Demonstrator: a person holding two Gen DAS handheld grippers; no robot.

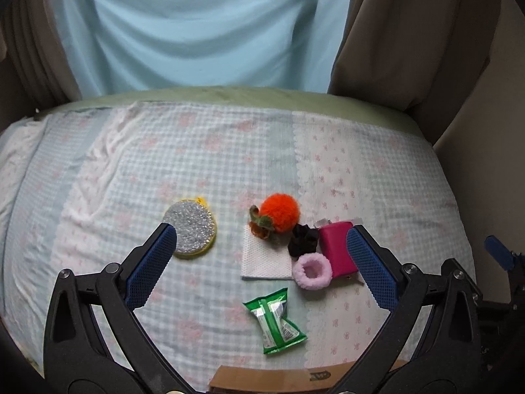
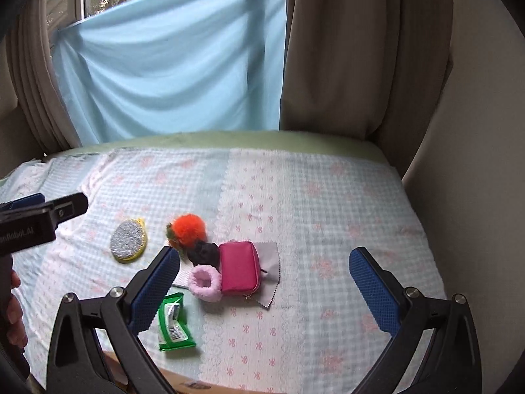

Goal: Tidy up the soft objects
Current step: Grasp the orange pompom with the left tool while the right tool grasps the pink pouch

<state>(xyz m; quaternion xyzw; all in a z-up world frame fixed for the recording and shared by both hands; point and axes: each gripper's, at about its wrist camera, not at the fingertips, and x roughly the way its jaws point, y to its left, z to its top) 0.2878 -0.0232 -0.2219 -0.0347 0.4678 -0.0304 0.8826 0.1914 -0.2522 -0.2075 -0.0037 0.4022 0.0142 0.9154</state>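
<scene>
1. The left gripper (image 1: 261, 246) is hovering above the bed (image 1: 197, 151) with its jaws spread wide; nothing is sitting between the blue pads (image 1: 152, 269).
2. The right gripper (image 2: 264, 272) is likewise hanging over the bedspread with its jaws fully apart; it is gripping nothing.
3. The soft objects are lying in a loose group on the checked bedspread; the orange pom-pom (image 1: 279, 212) is resting at the far side of the group, touching the black scrunchie (image 1: 303, 239).
4. The pink scrunchie (image 1: 312, 271) is sitting just in front of the black one and is touching the magenta pouch (image 1: 338, 246); the pouch is lying on a grey cloth (image 2: 270, 259).
5. The white cloth (image 1: 264, 259) is lying flat, partly under the pom-pom.
6. The green packet (image 1: 275, 320) is lying alone, nearest the cameras.
7. The round silver scrubber (image 1: 193, 233) is lying apart, to the left of the group.
8. A cardboard edge (image 1: 262, 377) is showing at the near side of the bed.
</scene>
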